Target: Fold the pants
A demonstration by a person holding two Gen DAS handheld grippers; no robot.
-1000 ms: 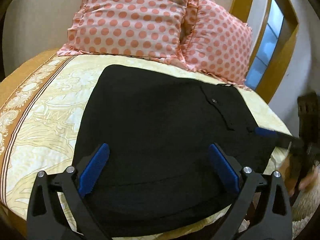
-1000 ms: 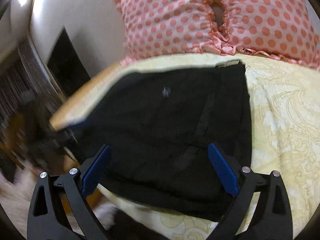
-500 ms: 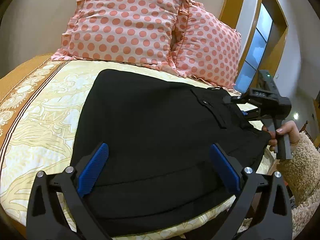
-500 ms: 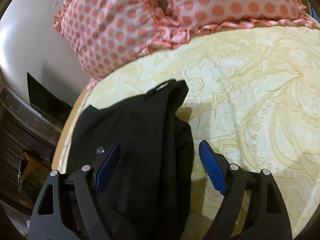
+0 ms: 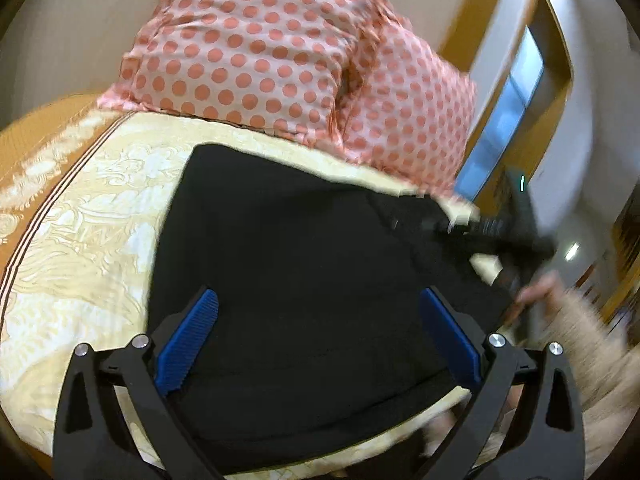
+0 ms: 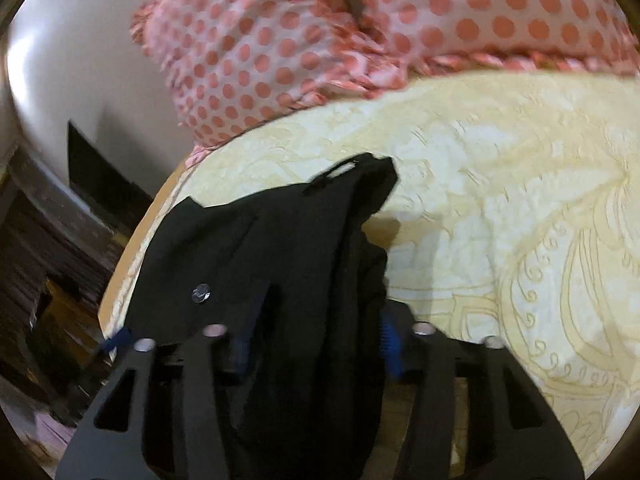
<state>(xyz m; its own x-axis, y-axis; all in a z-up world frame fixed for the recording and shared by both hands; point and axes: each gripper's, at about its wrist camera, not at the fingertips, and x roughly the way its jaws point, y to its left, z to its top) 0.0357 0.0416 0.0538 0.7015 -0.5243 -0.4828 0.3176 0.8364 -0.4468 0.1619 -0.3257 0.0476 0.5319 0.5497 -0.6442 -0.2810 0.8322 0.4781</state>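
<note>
Black pants [image 5: 304, 264] lie folded on the yellow patterned bedspread [image 5: 92, 216]. My left gripper [image 5: 318, 334] hovers open over their near edge, blue pads wide apart and empty. In the left wrist view the right gripper [image 5: 452, 226] is at the pants' far right edge by the waistband. In the right wrist view my right gripper [image 6: 316, 340] is shut on a bunched fold of the pants [image 6: 288, 240], near a button [image 6: 201, 293]; the cloth hides most of its blue pads.
Two pink polka-dot pillows [image 5: 256, 48] lean against the wall at the head of the bed. A window with a wooden frame [image 5: 504, 120] is at the right. The bed edge [image 6: 132, 248] drops to a dark floor at the left in the right wrist view.
My right gripper has closed on the pants' edge, which was only between its open pads half a second ago. The left gripper stays open above the near edge.
</note>
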